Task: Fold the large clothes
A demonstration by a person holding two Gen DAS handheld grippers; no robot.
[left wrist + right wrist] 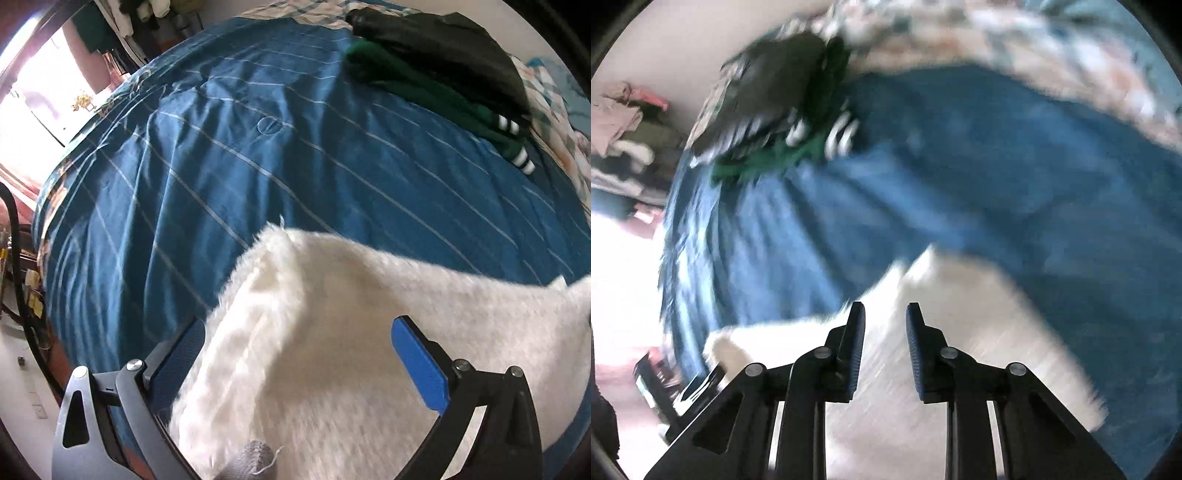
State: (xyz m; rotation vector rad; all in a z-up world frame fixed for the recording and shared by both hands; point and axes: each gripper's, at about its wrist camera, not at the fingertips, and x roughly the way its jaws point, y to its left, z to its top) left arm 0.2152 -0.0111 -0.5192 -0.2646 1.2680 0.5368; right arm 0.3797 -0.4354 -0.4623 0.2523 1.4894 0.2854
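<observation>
A fluffy white garment (332,280) lies on the blue striped bed cover (258,166), near the bed's front edge. My left gripper (300,325) hovers just above it with its blue pads wide apart; the cloth's folded left edge lies between the fingers, untouched by the pads. In the blurred right wrist view the same white garment (960,314) lies under my right gripper (885,308). Its jaws stand a narrow gap apart, and nothing looks pinched between the pads.
A green garment with white-striped cuffs (424,92) and a black one (443,37) lie piled at the bed's far corner, on a patterned sheet (554,129). A small grey knit piece (255,461) shows at the bottom. A black cable (18,258) hangs beside the bed at the left.
</observation>
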